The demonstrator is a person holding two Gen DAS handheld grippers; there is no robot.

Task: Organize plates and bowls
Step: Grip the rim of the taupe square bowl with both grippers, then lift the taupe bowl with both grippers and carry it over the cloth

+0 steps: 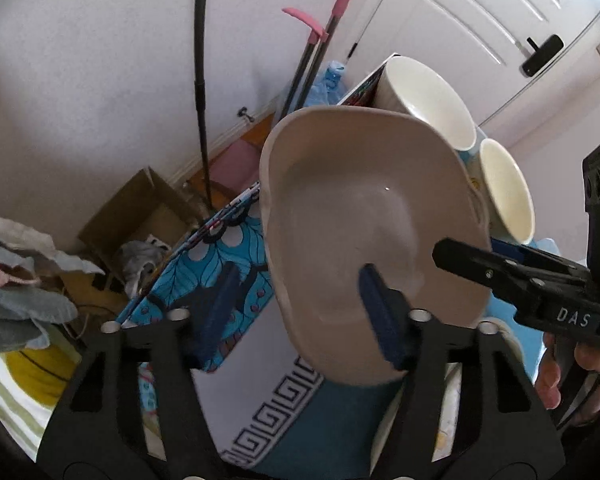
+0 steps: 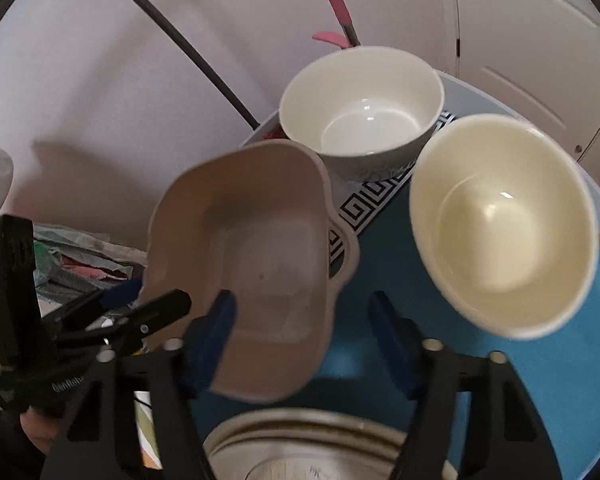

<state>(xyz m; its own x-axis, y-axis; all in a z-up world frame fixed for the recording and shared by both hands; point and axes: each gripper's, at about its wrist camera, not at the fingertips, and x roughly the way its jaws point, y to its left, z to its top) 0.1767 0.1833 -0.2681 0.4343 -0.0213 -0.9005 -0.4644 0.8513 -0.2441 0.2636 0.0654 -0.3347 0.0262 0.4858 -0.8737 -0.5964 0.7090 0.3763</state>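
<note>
Around the beige dish (image 1: 364,232), both of your tools are converging: your left gripper (image 1: 300,312) is straddling its near-left rim, one blue pad inside the basin and one outside, jaws partly open and not visibly pressing. Your right gripper (image 2: 304,340) is standing half open beside the same dish, its left pad over the near rim, gripping nothing that shows. Beyond the dish, the white bowl (image 2: 364,112) is sitting behind it and the cream bowl (image 2: 504,228) to its right, nearer your right hand.
</note>
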